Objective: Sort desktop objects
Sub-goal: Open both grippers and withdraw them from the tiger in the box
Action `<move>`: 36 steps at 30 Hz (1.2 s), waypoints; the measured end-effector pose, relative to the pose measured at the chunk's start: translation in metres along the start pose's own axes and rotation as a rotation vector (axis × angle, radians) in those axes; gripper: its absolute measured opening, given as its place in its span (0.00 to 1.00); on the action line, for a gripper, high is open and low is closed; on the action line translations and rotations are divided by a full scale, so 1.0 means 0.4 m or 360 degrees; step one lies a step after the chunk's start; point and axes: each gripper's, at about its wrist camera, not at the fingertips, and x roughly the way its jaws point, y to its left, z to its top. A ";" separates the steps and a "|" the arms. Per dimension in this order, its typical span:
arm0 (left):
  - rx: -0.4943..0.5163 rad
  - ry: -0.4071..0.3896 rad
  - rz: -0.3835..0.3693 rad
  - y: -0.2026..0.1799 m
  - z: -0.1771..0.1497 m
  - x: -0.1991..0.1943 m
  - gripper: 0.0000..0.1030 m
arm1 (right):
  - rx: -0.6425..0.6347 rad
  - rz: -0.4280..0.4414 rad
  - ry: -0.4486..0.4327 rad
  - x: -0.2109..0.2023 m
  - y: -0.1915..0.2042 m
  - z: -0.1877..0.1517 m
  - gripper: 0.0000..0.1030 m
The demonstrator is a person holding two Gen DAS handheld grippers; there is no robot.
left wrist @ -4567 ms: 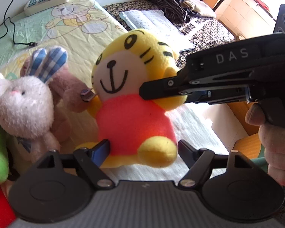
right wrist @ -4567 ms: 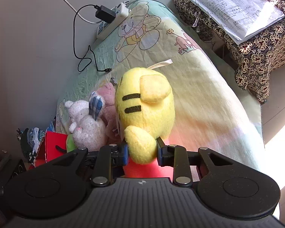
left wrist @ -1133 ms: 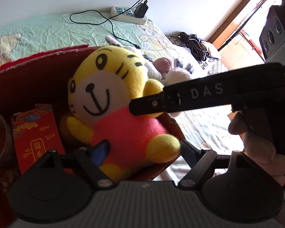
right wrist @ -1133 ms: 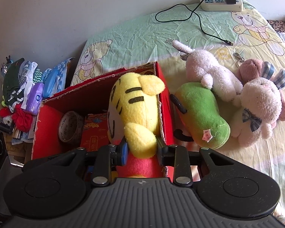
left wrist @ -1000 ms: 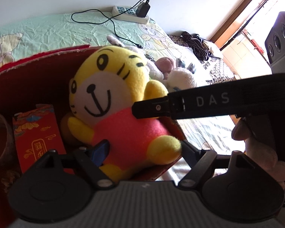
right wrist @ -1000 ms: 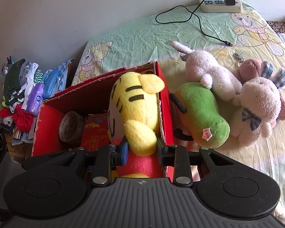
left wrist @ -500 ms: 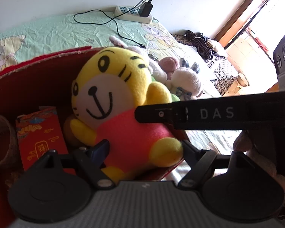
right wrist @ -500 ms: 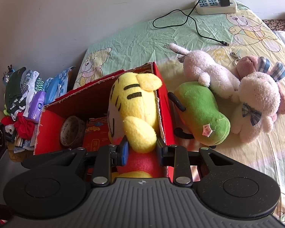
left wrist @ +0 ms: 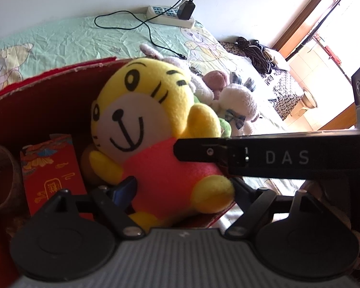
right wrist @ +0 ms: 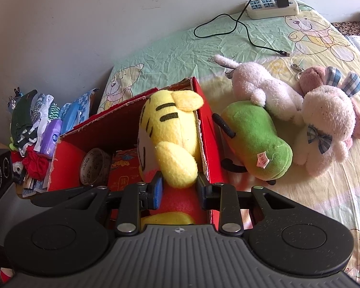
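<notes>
One fleecy tiger plush point(right wrist: 170, 129) (rounded, yellow) in red cardboard box point(right wrist: 210, 129), right gripper point(right wrist: 178, 189) jaws pinching its arm.

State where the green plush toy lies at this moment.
In the right wrist view, the green plush toy lies on the bed right of the red box, against its outer wall, with the white plush behind it.

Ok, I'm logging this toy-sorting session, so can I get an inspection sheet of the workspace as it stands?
Surface: bear-print bed sheet, wrinkled.
Job's things: yellow tiger plush inside red box; green plush, white bunny plush and two more plush toys beside the box.
Clutter: tape roll and red envelope in the box.
Grippers: right tongs shut on the tiger's arm; left tongs open around it.
Cables: power strip, loose charger cable.
Surroundings: clothes pile, wall.
</notes>
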 end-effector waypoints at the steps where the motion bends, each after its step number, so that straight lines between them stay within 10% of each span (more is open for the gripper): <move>1: -0.0005 0.0000 0.0002 0.000 0.000 0.001 0.82 | 0.0006 0.0010 0.0001 0.000 -0.003 0.000 0.30; 36: -0.0365 -0.0050 0.0348 -0.040 -0.038 0.034 0.89 | -0.0089 0.0484 0.0113 -0.038 -0.107 0.021 0.31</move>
